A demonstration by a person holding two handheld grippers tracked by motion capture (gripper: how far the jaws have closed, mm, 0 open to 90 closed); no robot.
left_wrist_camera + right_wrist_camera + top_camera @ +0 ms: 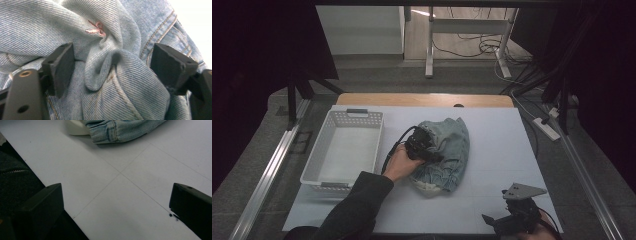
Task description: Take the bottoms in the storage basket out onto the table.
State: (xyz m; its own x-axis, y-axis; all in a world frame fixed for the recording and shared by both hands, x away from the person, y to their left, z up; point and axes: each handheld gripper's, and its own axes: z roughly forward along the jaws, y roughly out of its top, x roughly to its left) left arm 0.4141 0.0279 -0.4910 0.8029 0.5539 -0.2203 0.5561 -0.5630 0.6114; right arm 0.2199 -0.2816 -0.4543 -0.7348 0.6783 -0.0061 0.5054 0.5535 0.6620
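A bunched pale-blue denim garment (451,150) lies in the middle of the white table top (502,145). My left gripper (430,152) rests on its left part, held by a hand in a dark sleeve. In the left gripper view its jaws (112,62) stand apart with a raised fold of the denim (110,82) between them, and the pads do not press on the fold. A small pink stitched mark (96,28) shows above the fold. My right gripper (492,221) sits at the table's near right edge, open (116,202) over bare table, with the garment's hem (117,130) farther off.
An empty white perforated basket (377,145) stands left of the garment, close to the left hand. The table's wooden far edge (422,99) lies beyond. Metal rails run along both sides, and cables and a power strip (546,127) lie on the floor at right.
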